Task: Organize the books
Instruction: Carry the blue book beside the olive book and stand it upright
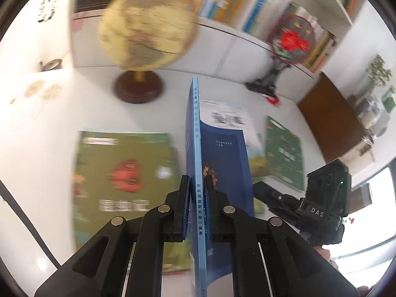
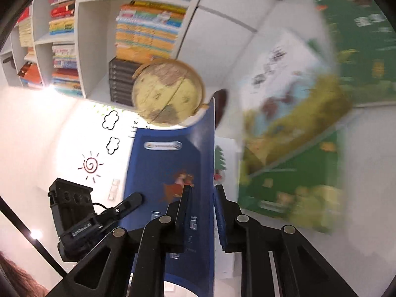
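Fingers of your left gripper (image 1: pixel 198 180) pinch the blue book (image 1: pixel 222 153), your right gripper (image 2: pixel 201 190) straddles it unclamped; green books (image 1: pixel 123 173) await sorting.

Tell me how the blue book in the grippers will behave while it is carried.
The blue book is probably floppy: its cover bows in the right wrist view. It looks thin, so likely light. Its cover seems glossy, so it may slip; the left gripper pinches only near the spine.
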`<action>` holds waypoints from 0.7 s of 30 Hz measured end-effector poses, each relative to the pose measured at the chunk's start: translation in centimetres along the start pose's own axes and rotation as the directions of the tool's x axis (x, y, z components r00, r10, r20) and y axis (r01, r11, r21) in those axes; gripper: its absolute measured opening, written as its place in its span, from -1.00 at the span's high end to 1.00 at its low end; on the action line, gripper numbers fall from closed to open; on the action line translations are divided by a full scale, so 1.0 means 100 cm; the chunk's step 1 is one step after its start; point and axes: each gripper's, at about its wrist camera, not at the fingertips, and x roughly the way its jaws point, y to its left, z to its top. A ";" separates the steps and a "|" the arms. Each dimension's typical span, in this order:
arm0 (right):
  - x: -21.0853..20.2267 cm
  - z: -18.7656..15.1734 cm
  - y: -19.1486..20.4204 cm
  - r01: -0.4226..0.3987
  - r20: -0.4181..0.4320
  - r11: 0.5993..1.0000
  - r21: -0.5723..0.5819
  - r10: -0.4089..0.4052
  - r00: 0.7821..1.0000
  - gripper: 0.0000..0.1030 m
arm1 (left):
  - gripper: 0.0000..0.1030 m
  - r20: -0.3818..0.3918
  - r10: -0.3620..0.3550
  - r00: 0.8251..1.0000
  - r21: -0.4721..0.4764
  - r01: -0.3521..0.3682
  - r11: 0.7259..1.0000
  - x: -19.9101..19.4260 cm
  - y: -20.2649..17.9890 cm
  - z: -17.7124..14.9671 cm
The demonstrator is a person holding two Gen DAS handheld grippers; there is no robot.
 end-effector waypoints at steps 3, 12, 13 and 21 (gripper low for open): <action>0.037 0.000 0.014 0.005 -0.033 1.000 -0.026 -0.006 0.999 0.63 | 0.86 -0.006 0.037 0.999 -0.037 -0.038 0.999 0.002 0.036 -0.004; 0.110 -0.008 0.024 0.065 -0.103 0.998 -0.018 -0.066 0.993 0.64 | 0.86 -0.064 0.028 0.998 -0.158 -0.038 0.987 0.028 0.110 -0.021; 0.117 -0.011 0.027 0.073 -0.115 0.997 -0.029 -0.076 0.991 0.64 | 0.86 -0.064 0.018 0.998 -0.158 -0.028 0.987 0.030 0.112 -0.020; 0.153 -0.033 0.055 0.144 -0.116 0.988 -0.050 -0.149 0.982 0.65 | 0.56 -0.090 0.117 0.989 -0.132 -0.128 0.983 0.038 0.126 -0.014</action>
